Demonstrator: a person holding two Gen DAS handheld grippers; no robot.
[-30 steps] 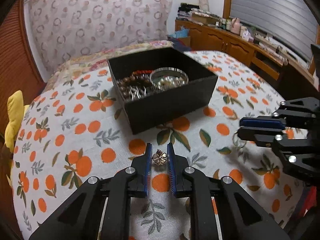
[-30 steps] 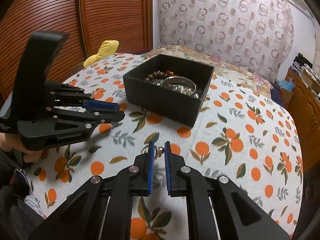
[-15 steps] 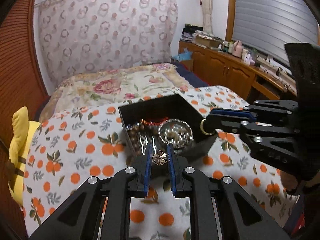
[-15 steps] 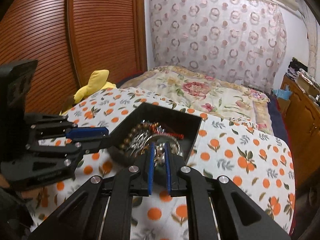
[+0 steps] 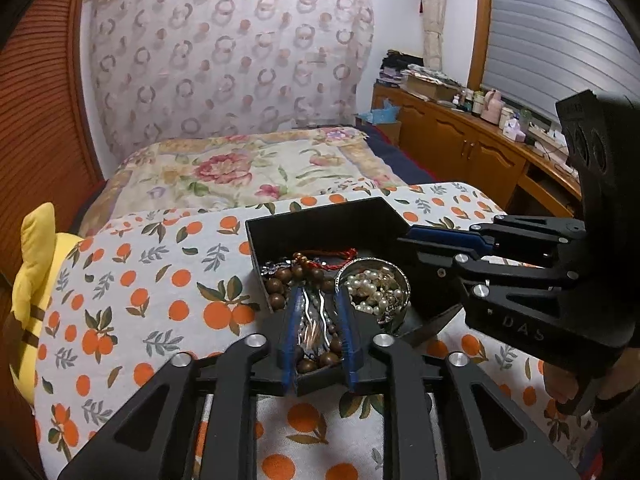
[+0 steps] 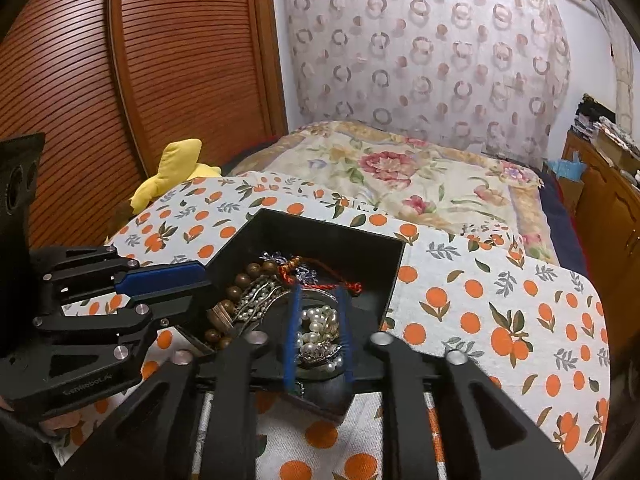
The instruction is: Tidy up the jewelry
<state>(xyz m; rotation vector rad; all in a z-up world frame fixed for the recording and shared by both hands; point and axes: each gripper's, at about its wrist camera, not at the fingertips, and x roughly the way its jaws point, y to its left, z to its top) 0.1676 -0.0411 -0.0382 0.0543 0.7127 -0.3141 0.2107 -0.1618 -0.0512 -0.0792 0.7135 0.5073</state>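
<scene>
A black box on the orange-print cloth holds wooden beads, a red cord, silvery chains and a round metal dish of pearls. My left gripper is open above the box's near part, over the chains, with nothing between its fingers. My right gripper is open above the pearl dish, also empty. Each gripper shows in the other's view, the right one over the box's right side, the left one over its left side.
The orange-print cloth covers the surface around the box. A yellow plush toy lies at the left edge. A bed with a floral cover is behind. Wooden cabinets with clutter stand at the right.
Both grippers moved over the box and opened. The flower-shaped piece in the left gripper and the ring in the right gripper are no longer between the fingers.
</scene>
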